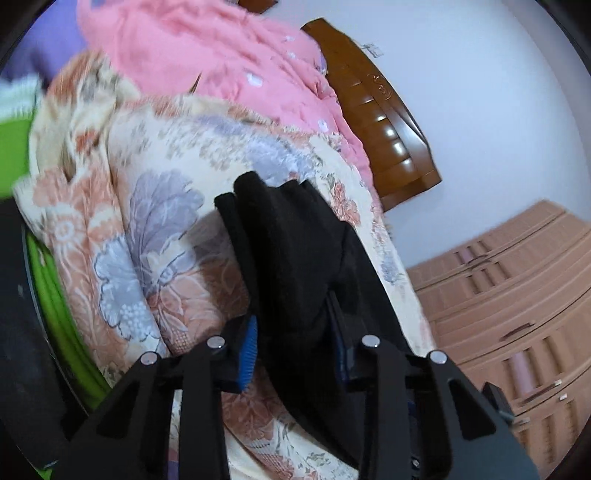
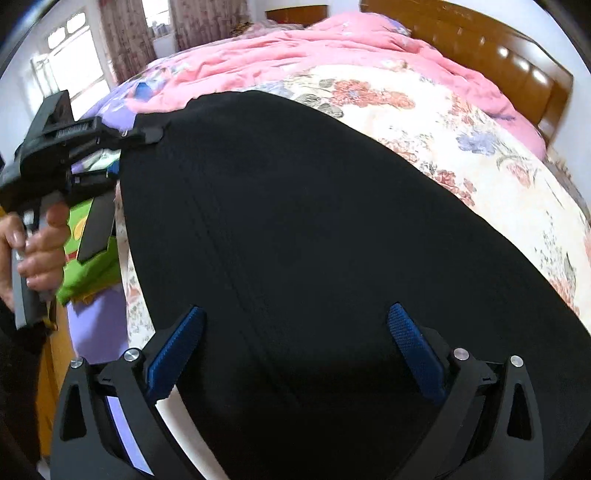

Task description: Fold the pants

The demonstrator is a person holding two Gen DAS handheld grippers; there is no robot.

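— Where are the pants?

— Spread out black across the bed, over the floral bedspread, with a pink quilt bunched behind them toward the wooden headboard. From the right wrist view they fill most of the frame.

— And the right gripper?

— Its jaws stand wide, blue pads well apart, above the black cloth. Nothing sits between them; I cannot tell whether the tips touch the fabric.

— The left gripper?

— Clamped on a bunch of the pants. In the left wrist view a thick fold of black cloth runs up from between the jaws, one blue pad pressed against its side. In the right wrist view the same gripper grips the far left corner of the pants, held by a hand on its handle.

— Anything else about?

— A green cloth at the bed's left edge, curtained windows beyond, and a tan wardrobe against the white wall.
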